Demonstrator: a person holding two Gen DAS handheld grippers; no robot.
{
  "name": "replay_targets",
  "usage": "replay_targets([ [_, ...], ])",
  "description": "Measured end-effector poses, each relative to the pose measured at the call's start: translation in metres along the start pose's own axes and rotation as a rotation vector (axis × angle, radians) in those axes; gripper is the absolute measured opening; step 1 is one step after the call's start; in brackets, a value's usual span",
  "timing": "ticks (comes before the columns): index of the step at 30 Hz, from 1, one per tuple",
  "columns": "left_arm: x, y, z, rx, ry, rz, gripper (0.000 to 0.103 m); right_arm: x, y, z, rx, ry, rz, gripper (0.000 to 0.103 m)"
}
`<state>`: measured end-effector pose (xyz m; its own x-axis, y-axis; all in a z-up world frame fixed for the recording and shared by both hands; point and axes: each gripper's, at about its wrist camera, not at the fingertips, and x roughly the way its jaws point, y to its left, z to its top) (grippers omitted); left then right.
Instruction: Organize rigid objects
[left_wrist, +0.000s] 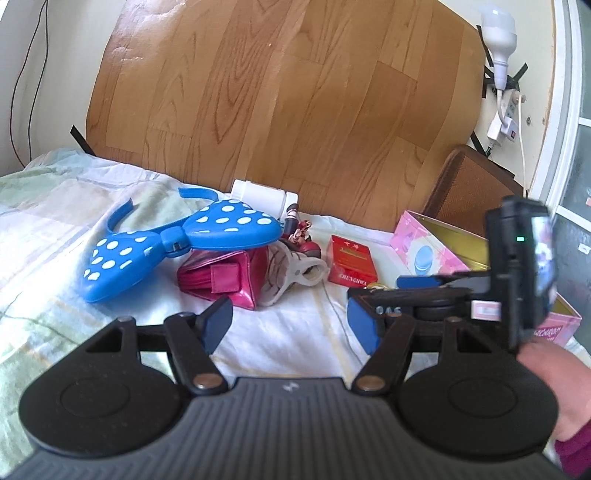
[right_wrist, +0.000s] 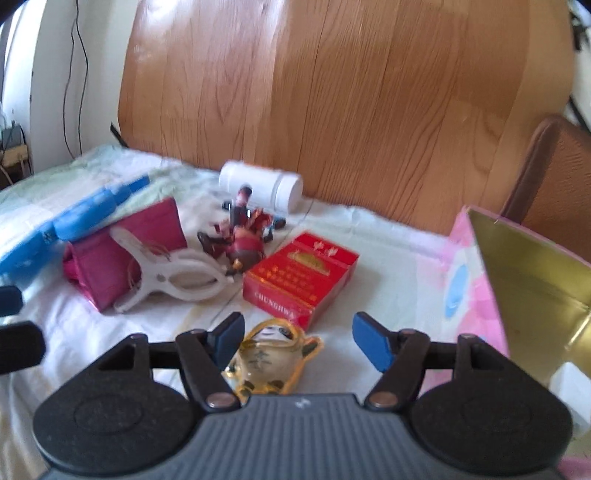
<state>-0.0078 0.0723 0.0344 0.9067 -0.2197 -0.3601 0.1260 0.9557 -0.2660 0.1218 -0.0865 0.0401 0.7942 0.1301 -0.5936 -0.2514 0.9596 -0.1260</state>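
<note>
On the bed sheet lie a red cigarette pack (right_wrist: 301, 278), a white clip (right_wrist: 173, 280), a pink wallet (right_wrist: 110, 266), a small red figurine (right_wrist: 243, 236), a white bottle (right_wrist: 262, 184) and a blue dotted bow-shaped case (left_wrist: 177, 247). A clear yellow panda charm (right_wrist: 269, 354) lies between the fingers of my right gripper (right_wrist: 299, 336), close to the left pad; the jaws stand open and the right pad is well clear of it. My left gripper (left_wrist: 291, 325) hangs open over bare sheet in front of the wallet (left_wrist: 225, 280), with nothing between its fingers.
An open pink box (right_wrist: 535, 277) with a gold inside stands at the right. A wood-grain headboard (left_wrist: 277, 92) closes off the back. A brown woven chair back (left_wrist: 469, 188) and a taped power strip (left_wrist: 509, 107) are at the far right. A hand (left_wrist: 554, 387) holds the right gripper.
</note>
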Motion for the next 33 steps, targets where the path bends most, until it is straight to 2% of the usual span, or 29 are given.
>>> replay_targets([
  [2, 0.000, 0.001, 0.000, -0.008, 0.000, 0.001, 0.071, 0.002, -0.006, 0.002, 0.041, 0.013, 0.033, 0.064],
  [5, 0.000, 0.004, 0.001, -0.020, 0.001, 0.001, 0.071, 0.003, -0.007, 0.002, 0.054, 0.021, 0.084, 0.046],
  [7, 0.001, 0.005, 0.001, -0.026, 0.004, 0.002, 0.071, 0.000, -0.001, 0.000, 0.026, 0.007, 0.067, 0.045],
  [12, 0.002, 0.005, 0.001, -0.028, 0.009, -0.001, 0.071, -0.017, 0.004, -0.011, -0.009, -0.011, 0.097, 0.045],
  [19, 0.007, 0.006, 0.002, -0.029, 0.045, -0.039, 0.071, -0.085, 0.008, -0.056, -0.058, -0.019, 0.221, 0.046],
  [20, 0.008, 0.005, 0.001, -0.024, 0.054, -0.053, 0.071, -0.097, 0.007, -0.065, -0.055, -0.010, 0.245, 0.042],
  [22, 0.010, 0.002, 0.001, -0.004, 0.081, -0.092, 0.071, -0.115, 0.005, -0.079, -0.053, -0.016, 0.253, 0.044],
  [24, 0.014, -0.002, 0.001, 0.020, 0.118, -0.145, 0.071, -0.131, 0.003, -0.088, -0.048, -0.033, 0.238, 0.062],
  [26, 0.014, -0.006, 0.000, 0.023, 0.156, -0.193, 0.071, -0.144, -0.003, -0.095, -0.015, -0.056, 0.234, 0.066],
  [28, 0.010, -0.008, -0.002, -0.020, 0.188, -0.242, 0.070, -0.152, -0.008, -0.098, 0.002, -0.060, 0.245, 0.066],
  [31, 0.010, -0.010, -0.006, -0.152, 0.286, -0.359, 0.069, -0.156, -0.008, -0.100, -0.023, -0.071, 0.235, 0.066],
  [33, 0.012, -0.016, -0.009, -0.192, 0.343, -0.394, 0.069, -0.153, -0.008, -0.097, -0.026, -0.072, 0.241, 0.066],
])
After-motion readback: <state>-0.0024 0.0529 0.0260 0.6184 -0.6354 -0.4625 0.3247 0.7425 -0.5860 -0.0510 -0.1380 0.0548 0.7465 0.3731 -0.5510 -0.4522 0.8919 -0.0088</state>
